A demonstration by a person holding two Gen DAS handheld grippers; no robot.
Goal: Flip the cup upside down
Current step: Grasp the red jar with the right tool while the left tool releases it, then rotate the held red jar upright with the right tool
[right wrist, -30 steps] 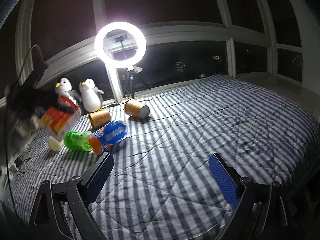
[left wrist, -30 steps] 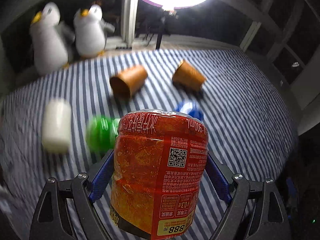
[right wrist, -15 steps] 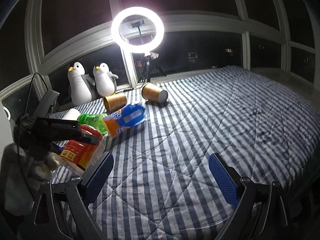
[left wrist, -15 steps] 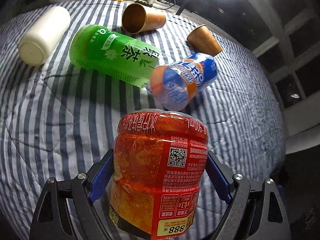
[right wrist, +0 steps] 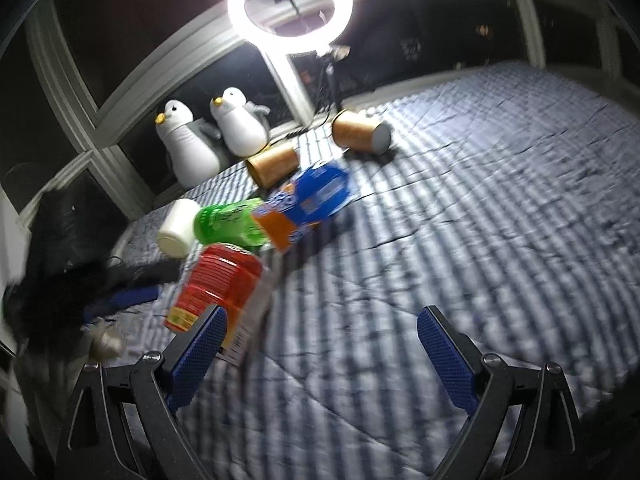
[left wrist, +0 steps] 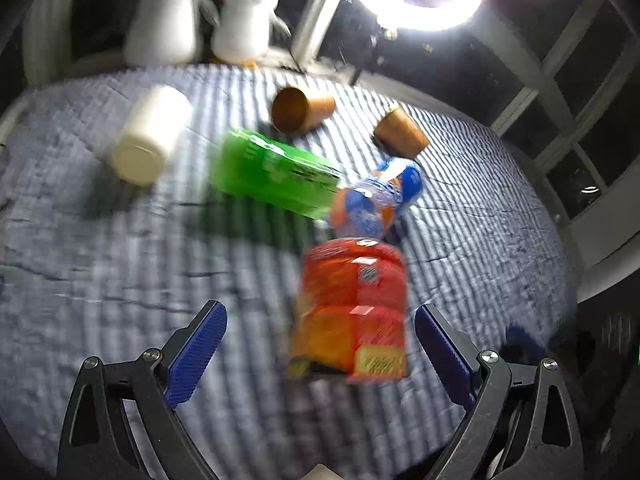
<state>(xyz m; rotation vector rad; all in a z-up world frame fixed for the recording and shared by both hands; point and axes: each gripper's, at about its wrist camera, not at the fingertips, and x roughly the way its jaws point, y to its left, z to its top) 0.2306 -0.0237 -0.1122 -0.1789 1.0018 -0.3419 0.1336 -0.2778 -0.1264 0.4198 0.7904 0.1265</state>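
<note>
The left gripper (left wrist: pixel 318 346) stood with its blue-padded fingers spread wide, grasping nothing; the red-labelled plastic bottle (left wrist: pixel 352 308) sat blurred between them on the blue-and-white striped quilt (left wrist: pixel 480 248), nearer the right finger, and whether it touched that pad could not be told. The right gripper (right wrist: pixel 320 350) was likewise released and empty above the quilt, the same red bottle (right wrist: pixel 216 284) showing just beyond its left finger. The task's things, two brown paper cups, both lay on their sides at the far end of the quilt: the nearer cup (left wrist: pixel 302 109) with its open mouth facing the left camera, the farther cup (left wrist: pixel 402 133) close beside it. A green-labelled bottle (left wrist: pixel 276 172), a blue-and-orange bottle (left wrist: pixel 376 196) and a white cylindrical bottle (left wrist: pixel 150 136) lay nearby. Two plush penguins (left wrist: pixel 200 20) sat by the window beside a glowing ring light (right wrist: pixel 290 6).
</note>
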